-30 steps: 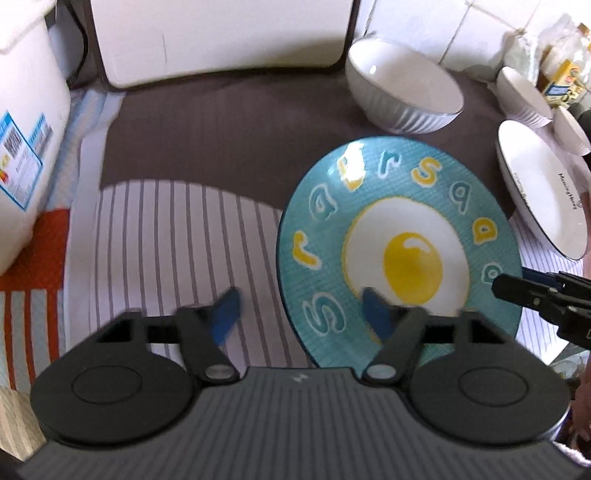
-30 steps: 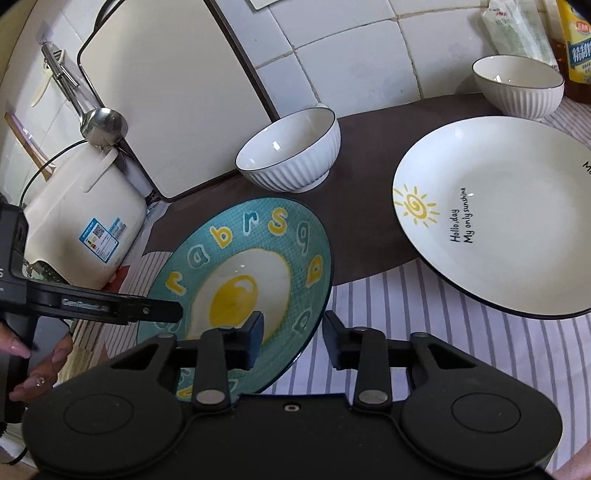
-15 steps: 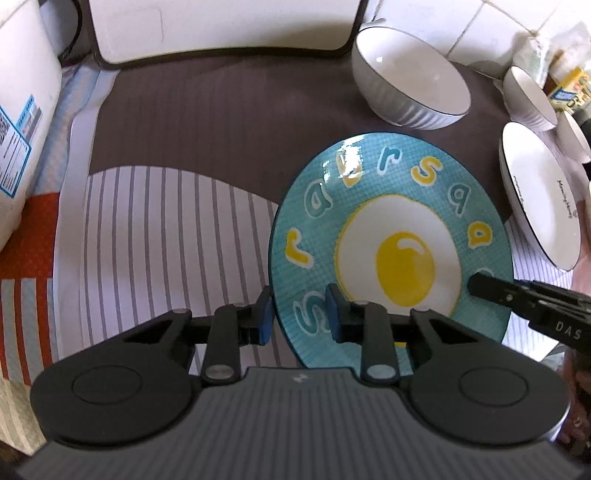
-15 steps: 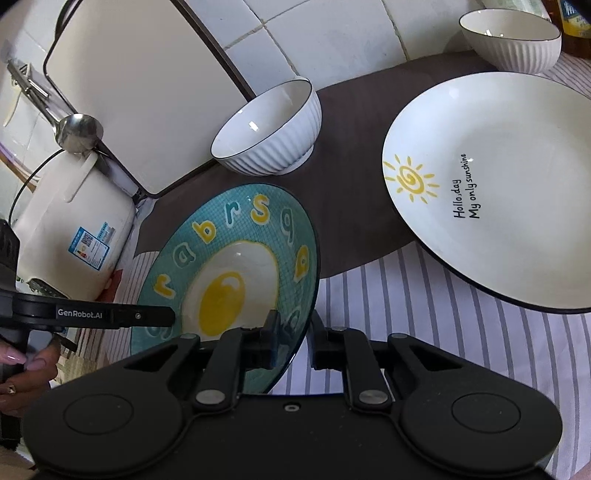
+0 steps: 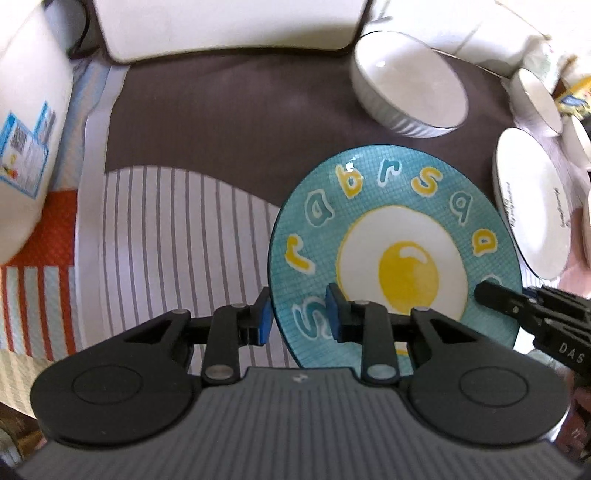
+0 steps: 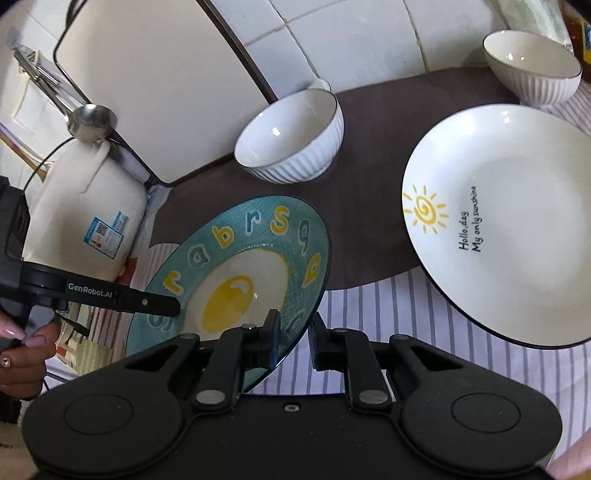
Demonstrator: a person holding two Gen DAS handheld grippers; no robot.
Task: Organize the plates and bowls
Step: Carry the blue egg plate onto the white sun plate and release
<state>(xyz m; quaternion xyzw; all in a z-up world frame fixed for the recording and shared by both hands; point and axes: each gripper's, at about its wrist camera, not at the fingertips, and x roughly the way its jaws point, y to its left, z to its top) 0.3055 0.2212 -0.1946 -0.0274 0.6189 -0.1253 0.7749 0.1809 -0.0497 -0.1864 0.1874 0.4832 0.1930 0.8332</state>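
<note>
A teal plate with a fried-egg picture and letters (image 5: 391, 236) is held off the cloth, tilted. My left gripper (image 5: 298, 317) is shut on its left rim, one finger on each face. My right gripper (image 6: 293, 338) is shut on its right rim; the plate (image 6: 236, 266) fills the lower left of the right wrist view. A white sun plate (image 6: 517, 221) lies to the right. A ribbed white bowl (image 6: 291, 136) stands behind the teal plate, and a second ribbed bowl (image 6: 532, 70) stands at the far right.
A white rice cooker (image 6: 85, 218) stands at the left, with a ladle (image 6: 88, 118) above it. A white board (image 5: 229, 26) leans on the tiled wall at the back. A striped and brown cloth (image 5: 177, 236) covers the counter. Bottles (image 5: 572, 96) stand at the far right.
Both grippers closed on the teal plate's opposite rims. The plate has come up off the cloth and tilted.
</note>
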